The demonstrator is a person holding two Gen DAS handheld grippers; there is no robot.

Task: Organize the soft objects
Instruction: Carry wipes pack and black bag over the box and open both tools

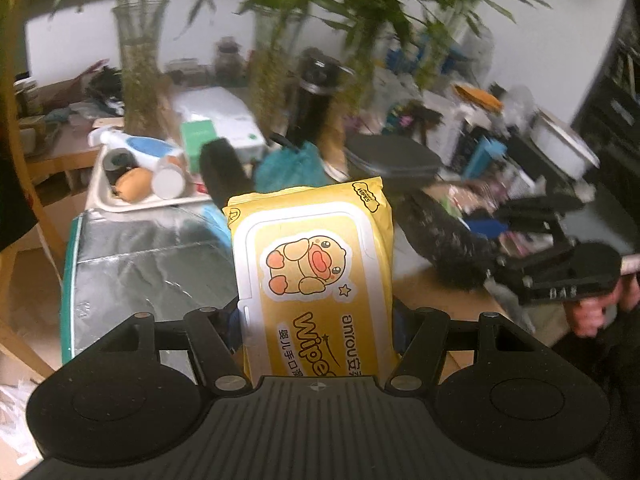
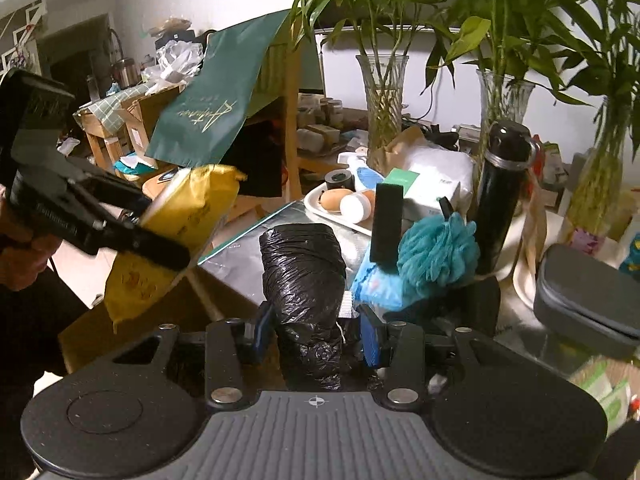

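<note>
Left wrist view: the left gripper point(image 1: 318, 320) is clamped on a yellow wipes pack point(image 1: 312, 268), its jaws partly apart and pressing the pack's long sides. The pack stands lengthwise along the fingers, duck print facing the camera, raised above a silver-lined box point(image 1: 152, 256) at 9 o'clock. At 3 o'clock the right gripper point(image 1: 500, 268) carries a black bag roll point(image 1: 444, 236); a hand point(image 1: 592, 312) grasps its handle. A white tray point(image 1: 120, 200) lies at 10 o'clock, a teal bath pouf point(image 1: 292, 168) at 12 o'clock.

Right wrist view: the right gripper point(image 2: 316, 332) is closed on the black bag roll point(image 2: 304, 276), blue pads point(image 2: 370, 340) pressing both sides, jaws at middling width. At 9 o'clock the left gripper point(image 2: 160, 236) carries the wipes pack point(image 2: 188, 208) clear of the table. The teal bath pouf point(image 2: 436, 252) sits at 2 o'clock, beside a black flask point(image 2: 504, 196). A grey case point(image 2: 588, 300) lies at 3 o'clock.
</note>
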